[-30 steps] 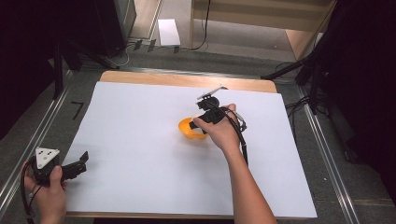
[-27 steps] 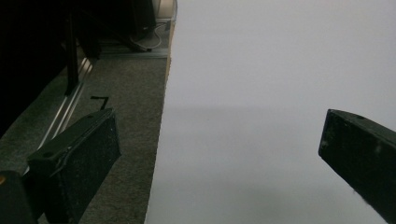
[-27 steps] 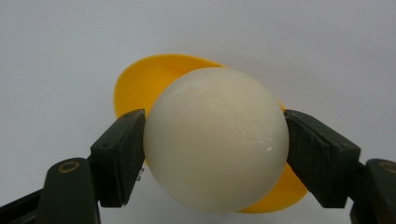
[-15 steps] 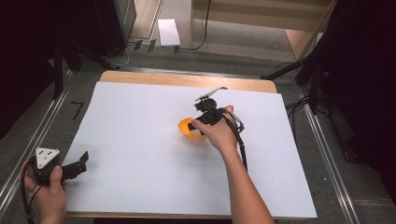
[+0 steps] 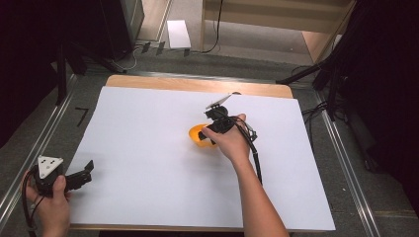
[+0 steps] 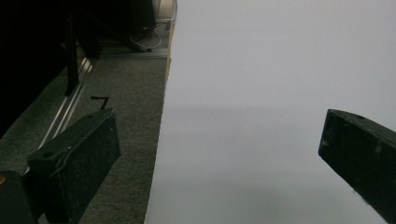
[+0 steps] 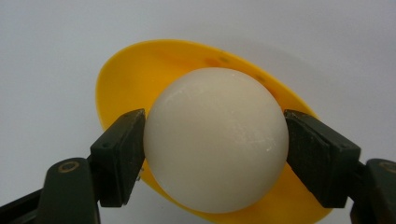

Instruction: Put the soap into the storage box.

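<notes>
One white ball (image 7: 215, 140), one yellow bowl (image 7: 126, 74)

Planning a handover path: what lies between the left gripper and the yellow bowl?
Nothing: in the high view, bare white sheet runs from the left gripper to the yellow bowl, where the right gripper holds a white ball.

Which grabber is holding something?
The right gripper. Its jaws are shut on a white ball over the yellow bowl. The left gripper, near the table's edge, is open with nothing between its jaws.
</notes>
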`<state>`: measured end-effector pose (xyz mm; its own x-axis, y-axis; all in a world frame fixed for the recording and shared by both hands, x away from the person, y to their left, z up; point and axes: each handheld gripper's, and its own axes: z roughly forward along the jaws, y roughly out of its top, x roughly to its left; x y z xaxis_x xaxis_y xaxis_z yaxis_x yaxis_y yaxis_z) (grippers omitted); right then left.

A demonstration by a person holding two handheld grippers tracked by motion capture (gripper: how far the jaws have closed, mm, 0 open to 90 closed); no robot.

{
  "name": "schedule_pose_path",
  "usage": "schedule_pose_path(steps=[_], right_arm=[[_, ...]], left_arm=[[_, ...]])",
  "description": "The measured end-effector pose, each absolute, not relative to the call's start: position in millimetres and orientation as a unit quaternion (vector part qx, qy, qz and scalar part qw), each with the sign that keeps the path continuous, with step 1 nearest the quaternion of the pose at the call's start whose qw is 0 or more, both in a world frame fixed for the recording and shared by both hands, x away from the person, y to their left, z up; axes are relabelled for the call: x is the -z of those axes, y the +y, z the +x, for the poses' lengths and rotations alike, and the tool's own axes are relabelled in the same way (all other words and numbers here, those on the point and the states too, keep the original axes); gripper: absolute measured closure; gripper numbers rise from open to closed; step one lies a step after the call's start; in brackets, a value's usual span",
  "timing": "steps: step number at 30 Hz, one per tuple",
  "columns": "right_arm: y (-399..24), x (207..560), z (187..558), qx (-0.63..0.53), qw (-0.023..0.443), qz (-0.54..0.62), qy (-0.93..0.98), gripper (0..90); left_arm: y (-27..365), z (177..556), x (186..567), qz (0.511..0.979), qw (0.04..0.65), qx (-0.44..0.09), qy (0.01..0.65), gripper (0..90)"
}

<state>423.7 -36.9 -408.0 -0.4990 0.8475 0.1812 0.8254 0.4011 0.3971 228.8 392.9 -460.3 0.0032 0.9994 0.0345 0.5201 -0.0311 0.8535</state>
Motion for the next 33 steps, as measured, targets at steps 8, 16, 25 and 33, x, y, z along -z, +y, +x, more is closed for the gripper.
schedule_pose_path(steps=[8,16,25,33], right_arm=[[-34.7,406.7,423.2,-0.212,0.02,0.5,0.839,21.2],[-39.4,395.0,419.3,-0.228,0.036,0.501,0.834,11.8],[-58.0,388.3,418.1,-0.245,0.047,0.514,0.821,13.6],[-81.0,395.1,415.3,-0.25,0.051,0.528,0.81,15.3]], left_arm=[[392.9,228.8,460.2,0.622,0.336,-0.357,0.61,0.0],[392.9,228.7,460.2,0.623,0.336,-0.357,0.61,0.0],[393.0,228.8,460.3,0.622,0.337,-0.357,0.61,0.0],[392.7,228.9,460.4,0.623,0.336,-0.358,0.609,0.0]])
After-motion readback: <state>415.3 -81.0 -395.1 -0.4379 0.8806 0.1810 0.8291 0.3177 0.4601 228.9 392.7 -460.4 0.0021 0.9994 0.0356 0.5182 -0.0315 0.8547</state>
